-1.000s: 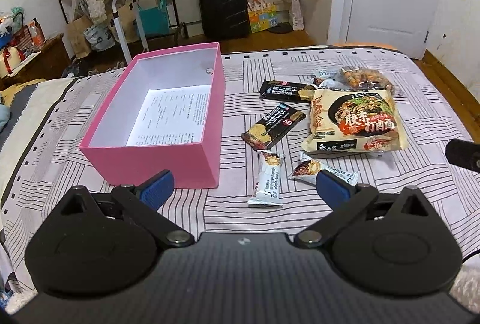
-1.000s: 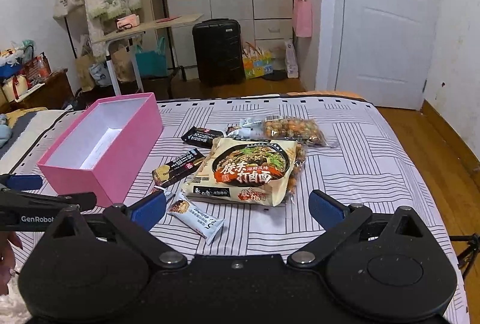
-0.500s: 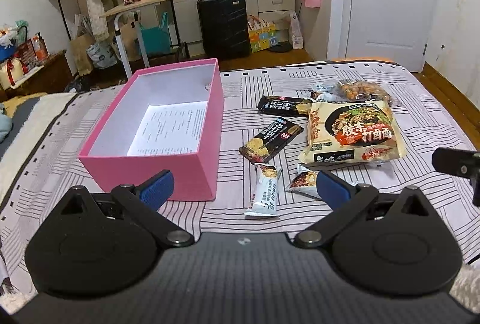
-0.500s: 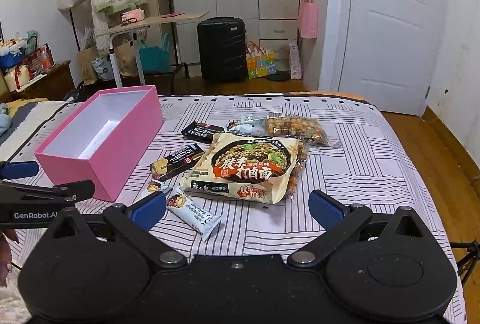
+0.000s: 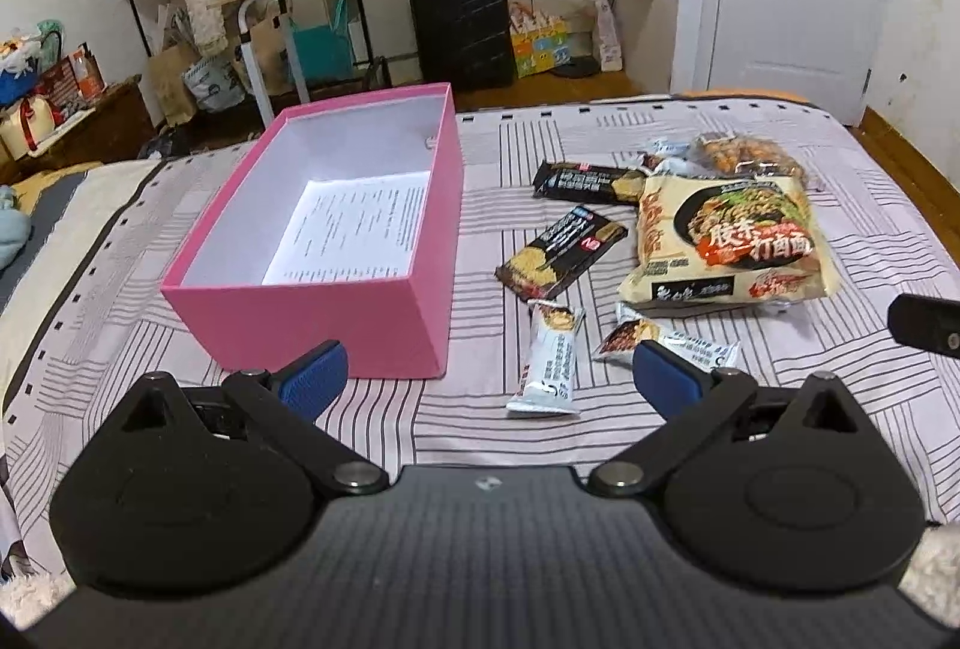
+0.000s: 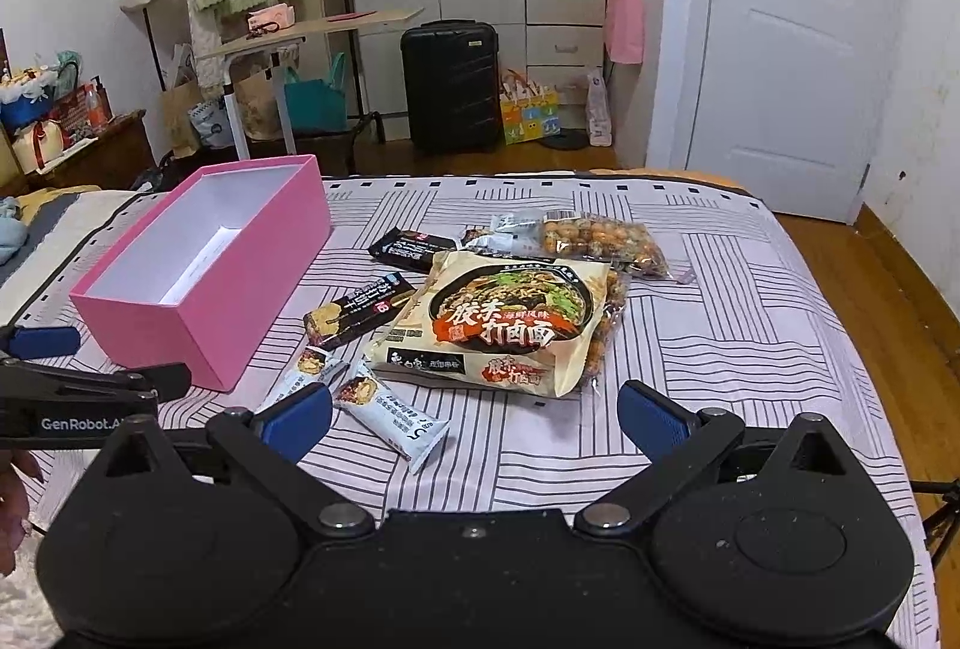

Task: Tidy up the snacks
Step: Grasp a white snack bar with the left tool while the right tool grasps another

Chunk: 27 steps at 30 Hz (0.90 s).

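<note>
Striped bed (image 6: pixel 720 301) holds pink box (image 5: pixel 312 313), snacks; both hand-held grippers (image 5: pixel 489 370) (image 6: pixel 474 412) wide open, empty.

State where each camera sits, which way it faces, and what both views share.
Left wrist: sits on the left gripper, above the bed's near edge, faces the pink box; own open fingers show, the other gripper's tip at right.
Right wrist: sits on the right gripper, further right, faces the noodle bag; own open fingers show, left gripper and fingertips at left.
Shared: box, noodle bag, suitcase.
</note>
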Motion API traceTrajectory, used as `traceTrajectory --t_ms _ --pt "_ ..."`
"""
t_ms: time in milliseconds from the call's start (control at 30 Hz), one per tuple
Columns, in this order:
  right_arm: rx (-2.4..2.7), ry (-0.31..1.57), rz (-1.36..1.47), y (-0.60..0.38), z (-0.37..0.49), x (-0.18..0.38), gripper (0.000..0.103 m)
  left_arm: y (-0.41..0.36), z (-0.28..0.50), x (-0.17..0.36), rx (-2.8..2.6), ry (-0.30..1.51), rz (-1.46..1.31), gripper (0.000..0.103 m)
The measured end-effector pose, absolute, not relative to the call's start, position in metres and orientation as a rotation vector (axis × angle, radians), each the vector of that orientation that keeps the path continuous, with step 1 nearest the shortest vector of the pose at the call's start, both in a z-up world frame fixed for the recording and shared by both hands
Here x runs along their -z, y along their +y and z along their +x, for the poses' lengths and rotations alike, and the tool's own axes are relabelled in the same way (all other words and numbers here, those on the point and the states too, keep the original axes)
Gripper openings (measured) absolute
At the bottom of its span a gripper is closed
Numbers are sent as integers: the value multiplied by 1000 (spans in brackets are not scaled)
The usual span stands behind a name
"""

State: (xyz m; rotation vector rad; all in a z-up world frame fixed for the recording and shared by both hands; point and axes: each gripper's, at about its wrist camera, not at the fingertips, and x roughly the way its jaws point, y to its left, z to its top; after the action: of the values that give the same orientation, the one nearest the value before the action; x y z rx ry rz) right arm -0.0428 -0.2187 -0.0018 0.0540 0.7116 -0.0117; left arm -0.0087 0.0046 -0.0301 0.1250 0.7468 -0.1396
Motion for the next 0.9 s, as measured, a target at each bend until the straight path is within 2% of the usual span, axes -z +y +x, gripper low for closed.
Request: traceTrajectory --t_ms 233,400,533,733,767,833,900 --pt "-17 655 61 -223 -40 -3 102 7 -6 30 135 768 129 103" --pt "-110 577 -27 -226 -22 -21 102 13 -4 1 142 745 126 103" --pt "-247 543 -72 -233 -1 -24 102 18 19 -9 181 826 99 101" --pt "-470 688 -146 -229 37 11 92 11 59 16 243 888 143 99" --pt "-514 712 -161 -227 42 21 88 8 65 24 266 896 155 99" --pt "-569 759 -181 -223 50 42 77 2 75 44 317 919 203 85" --pt "-598 807 -185 -220 57 62 68 -4 84 61 349 962 218 77"
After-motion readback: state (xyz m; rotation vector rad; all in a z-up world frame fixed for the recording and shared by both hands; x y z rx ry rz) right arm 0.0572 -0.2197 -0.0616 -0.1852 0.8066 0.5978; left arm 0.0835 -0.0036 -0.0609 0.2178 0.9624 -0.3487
